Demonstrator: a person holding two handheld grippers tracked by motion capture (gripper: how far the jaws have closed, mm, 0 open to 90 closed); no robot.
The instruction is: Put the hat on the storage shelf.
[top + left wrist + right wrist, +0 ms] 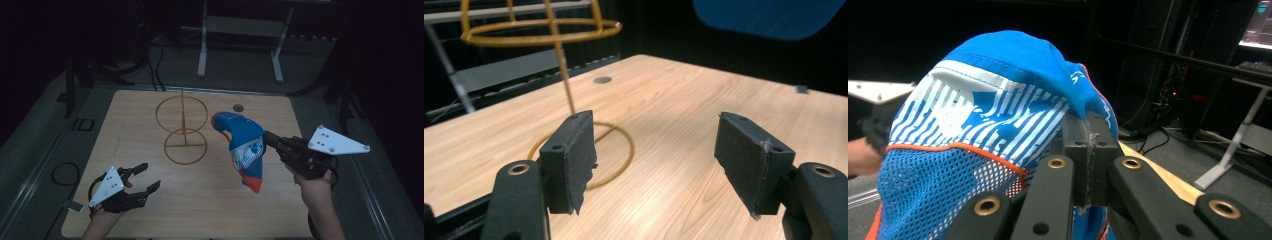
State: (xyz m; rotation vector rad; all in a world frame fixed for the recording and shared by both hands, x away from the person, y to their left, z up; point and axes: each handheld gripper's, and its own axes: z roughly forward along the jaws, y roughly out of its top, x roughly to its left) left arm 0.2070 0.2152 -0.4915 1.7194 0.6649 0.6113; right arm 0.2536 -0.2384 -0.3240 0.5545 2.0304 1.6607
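While pinched by its cloth between the pressed-together jaws of the right gripper (268,137), hangs clear above the wooden table (210,210) as a blue cap (241,150) with white-striped panel and orange trim, crown up and to the left in the high view, orange-edged brim drooping toward the table; seen in the right gripper view bulging up and left of the closed jaws, mesh and striped fabric (973,130) bunched against the pads; sits well apart from the left gripper (147,179), which lies low near the front left corner of the table, held by a hand (102,215), jaws spread with nothing between them; shows in the left gripper view as a blue patch (769,17) at the top right, high above the bare tabletop between the two black pads (574,155); stands between cap and left gripper as a gold wire stand (182,131) with an upright ring over a flat round base, the cap just beside its right side, not touching as far as can be told
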